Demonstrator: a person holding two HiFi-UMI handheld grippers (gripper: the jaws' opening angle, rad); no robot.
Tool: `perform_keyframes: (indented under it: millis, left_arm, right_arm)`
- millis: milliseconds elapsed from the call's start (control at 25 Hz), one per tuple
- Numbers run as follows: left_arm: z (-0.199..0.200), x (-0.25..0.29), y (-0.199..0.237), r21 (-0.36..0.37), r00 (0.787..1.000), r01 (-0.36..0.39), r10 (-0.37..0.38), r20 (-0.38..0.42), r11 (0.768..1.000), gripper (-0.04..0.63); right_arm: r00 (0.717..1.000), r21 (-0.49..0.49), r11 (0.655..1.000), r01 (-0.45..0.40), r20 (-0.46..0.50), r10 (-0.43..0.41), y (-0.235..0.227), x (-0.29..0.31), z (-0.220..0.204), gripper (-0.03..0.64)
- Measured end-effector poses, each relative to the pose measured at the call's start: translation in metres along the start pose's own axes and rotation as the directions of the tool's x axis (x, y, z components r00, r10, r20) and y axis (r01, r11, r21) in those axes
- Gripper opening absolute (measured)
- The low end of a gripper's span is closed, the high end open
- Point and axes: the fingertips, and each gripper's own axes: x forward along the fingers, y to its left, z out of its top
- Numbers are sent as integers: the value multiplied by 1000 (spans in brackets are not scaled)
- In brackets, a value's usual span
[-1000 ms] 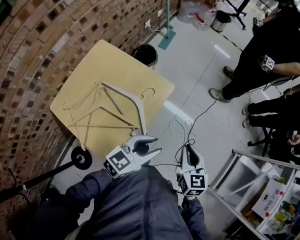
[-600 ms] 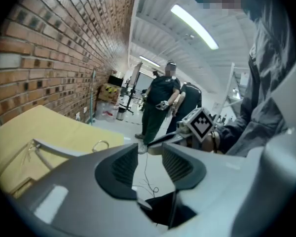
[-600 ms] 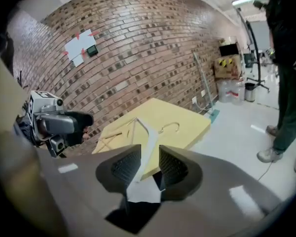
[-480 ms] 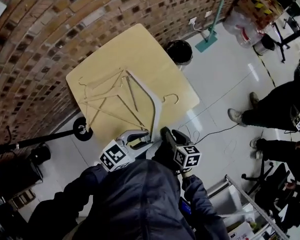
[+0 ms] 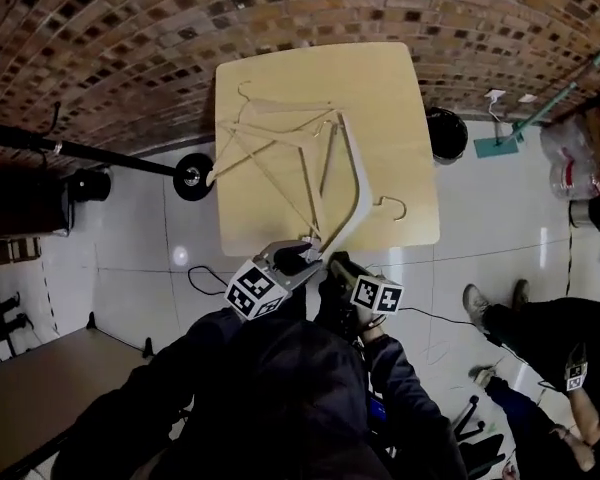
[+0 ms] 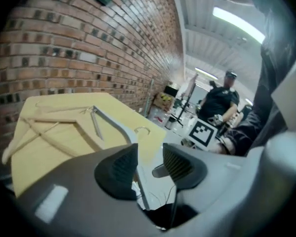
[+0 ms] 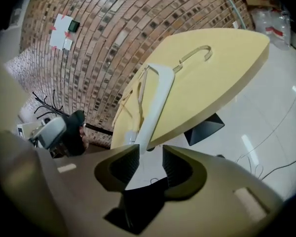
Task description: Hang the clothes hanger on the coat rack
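Note:
A white hanger [image 5: 358, 183] with a metal hook [image 5: 393, 206] lies on the yellow table [image 5: 380, 78], next to several wooden hangers [image 5: 270, 133]. Its near arm ends at the table's front edge. My left gripper [image 5: 298, 258] and right gripper [image 5: 338, 266] sit side by side at that edge. In the left gripper view the left gripper [image 6: 150, 164] is opening; the white hanger [image 6: 113, 125] runs into the gap without touching the pads. In the right gripper view the right gripper [image 7: 150, 164] is opening too, with the hanger's end [image 7: 140, 132] just ahead of the gap.
A brick wall [image 5: 130, 28] stands behind the table. A black pole [image 5: 80, 153] on a round base [image 5: 193, 176] lies to the left. A black bin [image 5: 446, 133] and a green-handled tool [image 5: 540, 103] are at the right. People [image 5: 540, 338] are at the lower right.
The head view has swung, so the table now sits at top centre. Both grippers have come down to the table's front edge, and the right one has closed in beside the left.

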Motion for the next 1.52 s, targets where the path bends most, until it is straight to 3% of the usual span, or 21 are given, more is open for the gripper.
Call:
perform_keyframes:
  millis: [120,280,520,800,1240,1520]
  left_arm:
    - [-24,8,19,-120,997,-71,73,10,990,164]
    - [-52,12,32,-168,991,-132,130,-23,977,164]
    - [-72,24,34,-224,991,-131,118,-70,966,164]
    - [-89,28,43,-318,989,-137,113,-95,938,161]
    - [-76,41,7,-262,995,5,-32,-96,965,153]
    - [-68,70,-30,-201,974,151,-181,-137,968,153]
  right_arm:
    - [999,9,999,-39,-38,39,5,6,0,150]
    - [994,16,997,-70,-82,71,17,17,0,176]
    - [991,147,988,-56,-114,74,17,40,-7,176]
    - [982,255,960,-113,-121,147,22,56,-12,152]
    - [981,231,963,-136,-103,163,9,21,-5,135]
    - [983,179,973,-143,-87,160,-15,-19,9,133]
